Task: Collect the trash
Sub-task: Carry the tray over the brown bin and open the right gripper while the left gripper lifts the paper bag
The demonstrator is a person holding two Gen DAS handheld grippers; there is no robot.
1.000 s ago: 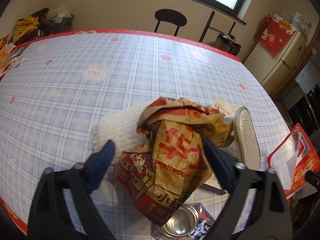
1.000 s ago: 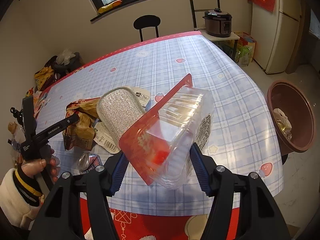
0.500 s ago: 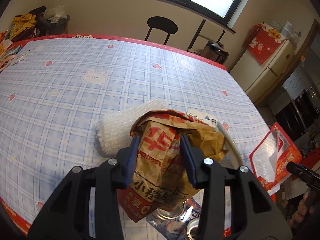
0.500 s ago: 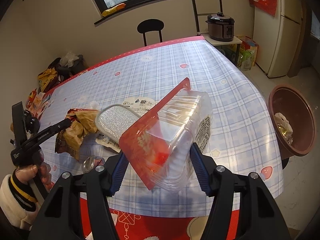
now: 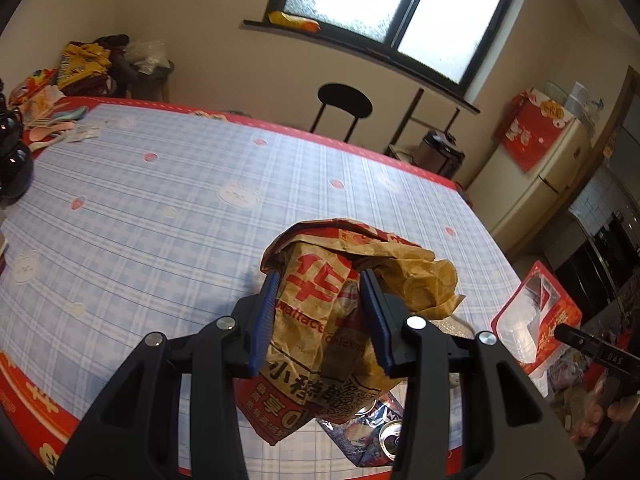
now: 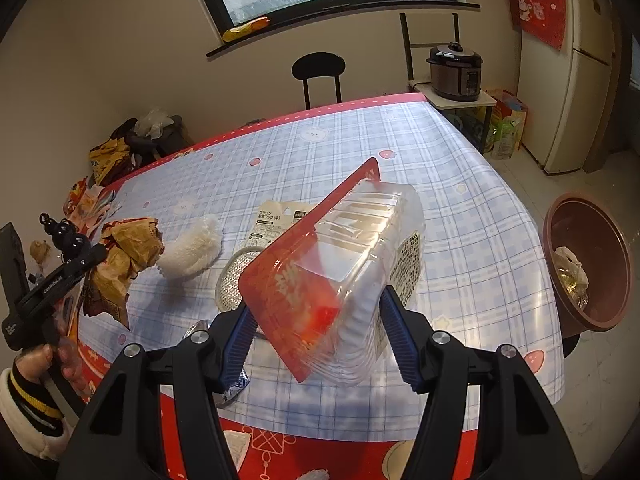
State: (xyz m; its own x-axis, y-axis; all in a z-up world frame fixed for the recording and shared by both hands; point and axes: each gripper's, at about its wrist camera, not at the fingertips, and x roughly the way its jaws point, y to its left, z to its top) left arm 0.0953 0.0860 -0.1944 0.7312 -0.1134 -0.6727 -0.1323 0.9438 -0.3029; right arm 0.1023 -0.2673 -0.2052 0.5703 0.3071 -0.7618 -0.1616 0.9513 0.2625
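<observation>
Left gripper [image 5: 322,320] was clamped on the crumpled paper bag [image 5: 340,320], which stood between its blue pads and seemed lifted clear of the bench [image 5: 160,216]. Right gripper [image 6: 316,344] pinched a clear plastic container [image 6: 340,276] with a red lid, tilted above the bench edge. Beyond lay a white fluffy wad [image 6: 192,252], and a brown bin [image 6: 588,260] stood on the floor.

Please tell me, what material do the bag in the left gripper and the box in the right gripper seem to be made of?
The Wallace takeaway bag looks like matte brown paper: it holds sharp creases and crumples, with red printing. The clamshell box seems to be thin clear plastic, glossy, with moulded ribs and the table showing through; its red part is probably a printed card or label.
</observation>
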